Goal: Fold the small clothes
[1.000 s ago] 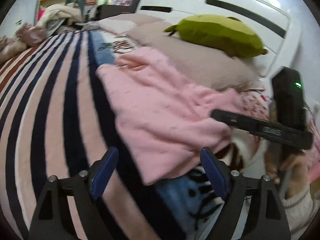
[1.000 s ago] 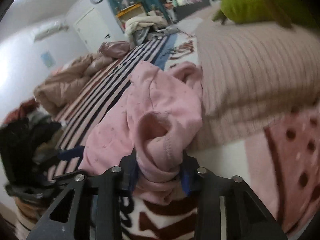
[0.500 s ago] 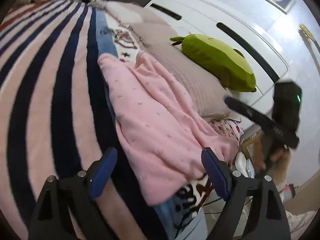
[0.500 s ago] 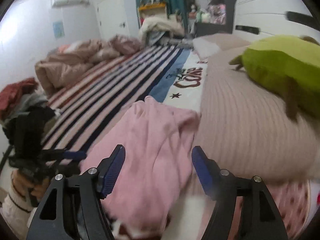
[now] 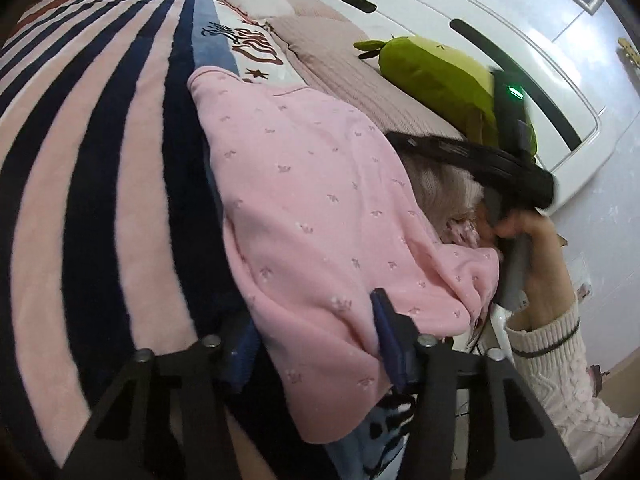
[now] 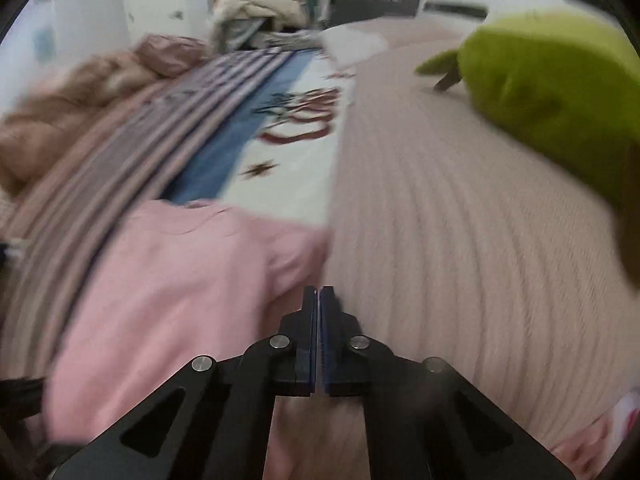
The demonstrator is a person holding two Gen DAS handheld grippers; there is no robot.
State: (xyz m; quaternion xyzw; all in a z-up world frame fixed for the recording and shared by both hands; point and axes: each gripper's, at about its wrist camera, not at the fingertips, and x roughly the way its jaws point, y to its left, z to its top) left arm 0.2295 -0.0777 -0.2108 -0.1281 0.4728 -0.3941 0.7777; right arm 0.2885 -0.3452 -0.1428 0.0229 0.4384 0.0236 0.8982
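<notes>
My left gripper (image 5: 316,336) is open, and its two blue fingers (image 5: 386,330) sit on each side of the near edge of the pink top (image 5: 308,208). The cloth lies loose between them and I am not pinching it. The pink top is spread out on the bed, near the edge closest to me. It lies on the striped blanket (image 5: 92,152), which has pink and dark blue stripes. To the right of the top is a long pinkish pillow (image 5: 344,76), and a green plush toy (image 5: 436,72) rests on that pillow, up by the white headboard (image 5: 452,4).

Further right I see my right gripper (image 6: 319,312), held in my hand (image 5: 532,240) over the right side of the top. Its two fingers are pressed together, with just a thin line between them and nothing held. In its own view it points at the spot where the pink top (image 6: 172,292) meets the pillow (image 6: 448,232). That view is blurry. The green toy (image 6: 560,92) sits up at the right side
</notes>
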